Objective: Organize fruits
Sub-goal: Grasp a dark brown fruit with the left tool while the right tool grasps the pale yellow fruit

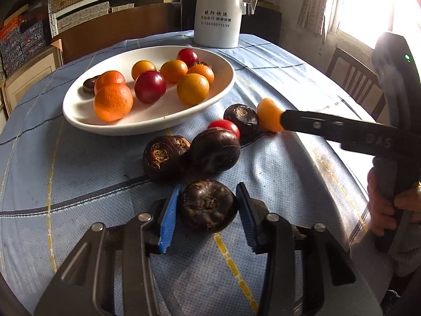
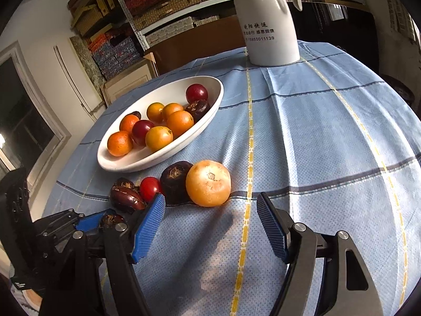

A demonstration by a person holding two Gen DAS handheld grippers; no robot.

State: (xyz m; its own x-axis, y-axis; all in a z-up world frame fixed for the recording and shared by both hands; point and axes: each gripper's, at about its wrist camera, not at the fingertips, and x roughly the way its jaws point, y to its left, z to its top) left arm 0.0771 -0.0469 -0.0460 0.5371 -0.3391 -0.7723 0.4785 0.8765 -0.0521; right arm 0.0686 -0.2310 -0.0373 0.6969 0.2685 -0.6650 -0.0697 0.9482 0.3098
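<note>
Left hand-held gripper (image 1: 208, 205), seen from its own wrist cam: two blue ribbed pads sit either side of a dark brown water chestnut (image 1: 208, 205) lying on the desk. Left pad touches the chestnut's side; right pad looks just at its edge, so it reads as a pinch on that chestnut.

Just beyond it, on the blue checked tablecloth (image 1: 79, 173) w/ yellow and navy lines, more loose pieces: two dark chestnuts side by side (image 1: 164, 156) and (image 1: 214, 154), touching each other; a small red tomato (image 1: 225, 126) tucked behind them; another chestnut (image 1: 240, 117) next to that; then a pale orange fruit (image 1: 268, 114) at the far right of the row.

Right hand-held gripper (image 2: 210, 226): blue pads spread apart, nothing between them, hovering just short of the pale orange fruit. In the left cam its black finger comes in from the right, tip at that fruit; a person's hand (image 1: 381, 205) grips the handle at the frame's right edge.

Further back, left of centre: white oval bowl (image 1: 79, 110) holding approx. six orange citrus fruits, two dark red plums or tomatoes, and two dark chestnuts at opposite ends.

At the desk's far edge stands a white thermos jug (image 1: 218, 13) w/ printed text. Behind: shelves of stacked boxes, a wooden chair, bright window on the right.
</note>
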